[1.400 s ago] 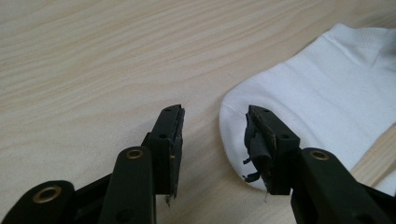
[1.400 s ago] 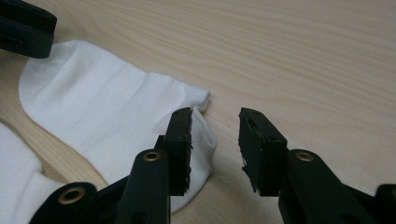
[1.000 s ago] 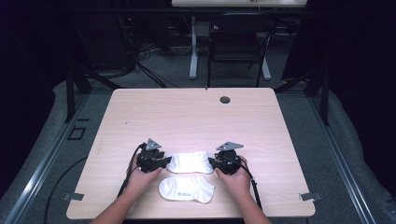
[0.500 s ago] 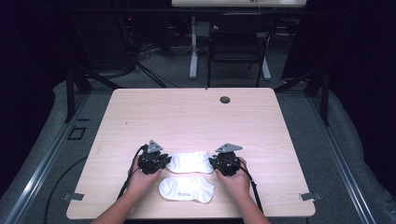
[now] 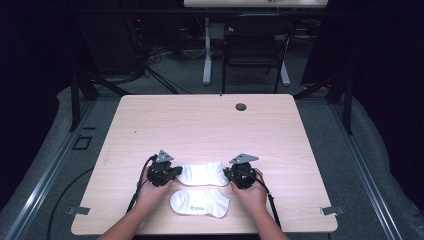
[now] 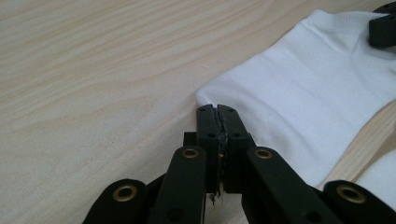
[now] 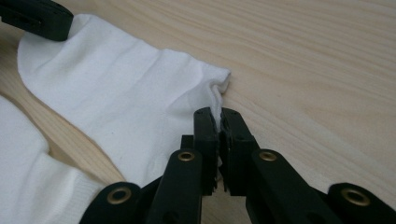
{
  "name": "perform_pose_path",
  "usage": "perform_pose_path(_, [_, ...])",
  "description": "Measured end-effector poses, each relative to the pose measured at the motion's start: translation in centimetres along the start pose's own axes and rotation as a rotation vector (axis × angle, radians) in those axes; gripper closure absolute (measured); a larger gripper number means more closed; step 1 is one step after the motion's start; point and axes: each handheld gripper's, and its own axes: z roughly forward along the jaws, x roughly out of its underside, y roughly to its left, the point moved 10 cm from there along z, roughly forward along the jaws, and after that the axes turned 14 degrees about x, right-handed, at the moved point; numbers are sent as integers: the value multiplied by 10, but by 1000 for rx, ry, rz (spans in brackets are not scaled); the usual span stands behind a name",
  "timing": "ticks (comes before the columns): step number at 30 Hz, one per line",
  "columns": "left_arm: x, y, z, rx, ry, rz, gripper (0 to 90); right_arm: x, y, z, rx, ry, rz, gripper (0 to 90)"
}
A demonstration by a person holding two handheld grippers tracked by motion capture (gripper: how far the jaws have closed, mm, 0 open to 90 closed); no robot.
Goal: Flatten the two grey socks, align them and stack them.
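**Both grippers pinching far sock, near front edge**

Little has moved since the earlier frames: both grippers sit at the ends of the far sock as before, the left one perhaps slightly lower.

Left gripper (image 5: pixel 176 171): jaws pressed together on the left end of the far sock (image 5: pixel 201 173); in the left gripper view the jaws (image 6: pixel 217 122) meet at the fabric's edge, with the sock (image 6: pixel 303 93) lying flat on the table (image 5: pixel 200 125).

Near sock (image 5: pixel 199 202): flat, just beside the far sock, closer to the front edge, between the two hands.

Right gripper (image 5: pixel 229 174): jaws pinched on the right end of the far sock; the right gripper view shows a fold of white fabric (image 7: pixel 216 95) bunched between the tips (image 7: pixel 217 122).

Grommet hole (image 5: pixel 241 106): near the back edge, right of centre.
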Motion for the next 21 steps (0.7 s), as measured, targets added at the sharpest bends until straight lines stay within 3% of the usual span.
perform_pose_path(6, [-3, 1, -2, 2, -5, -9, 888, -5, 1, -2, -21, 1, 6, 862])
perform_pose_path(12, [-17, -3, -8, 6, -24, -4, 888, -14, -3, -5, -33, 1, 43, 863])
perform_pose_path(21, [-26, -5, -17, 10, -34, 0, 888, -26, -1, -12, -30, -5, 13, 859])
